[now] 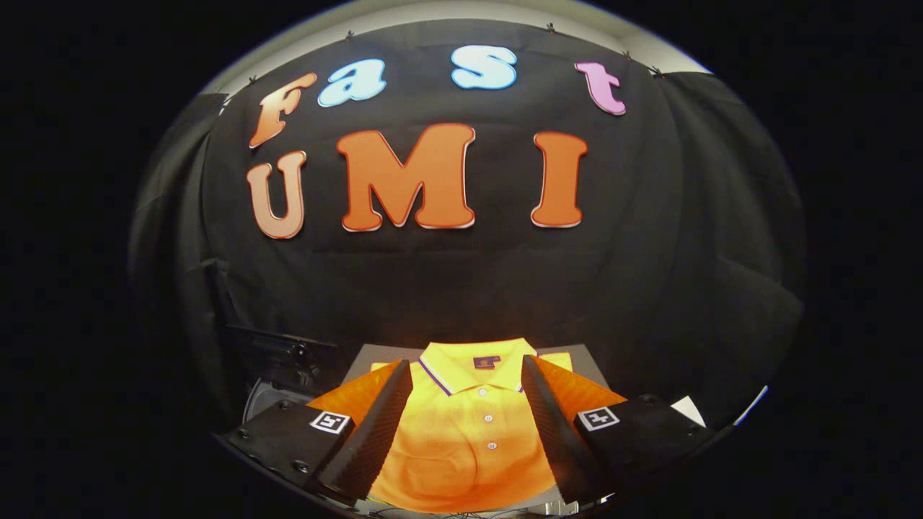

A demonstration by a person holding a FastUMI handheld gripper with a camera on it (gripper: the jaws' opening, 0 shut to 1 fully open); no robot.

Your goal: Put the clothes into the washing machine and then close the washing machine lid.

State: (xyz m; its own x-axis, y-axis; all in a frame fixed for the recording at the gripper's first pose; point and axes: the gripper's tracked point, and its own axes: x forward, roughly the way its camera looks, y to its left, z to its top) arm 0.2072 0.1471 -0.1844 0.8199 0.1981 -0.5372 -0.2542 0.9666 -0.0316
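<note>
Gripper point(467, 425) fingers spread wide, holding nothing, hovering over the folded yellow shirt point(469, 432). Washing machine point(277, 375) left of it, apparently open. Nothing loaded yet; whole task remains.

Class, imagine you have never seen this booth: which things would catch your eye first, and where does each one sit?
First the bright yellow polo shirt, lying flat on a grey surface with its buttoned front between the gripper fingers, which stand open on either side without pressing it. Next, the dark, round-rimmed machine beside the shirt, beyond one finger, partly in shadow.
</note>
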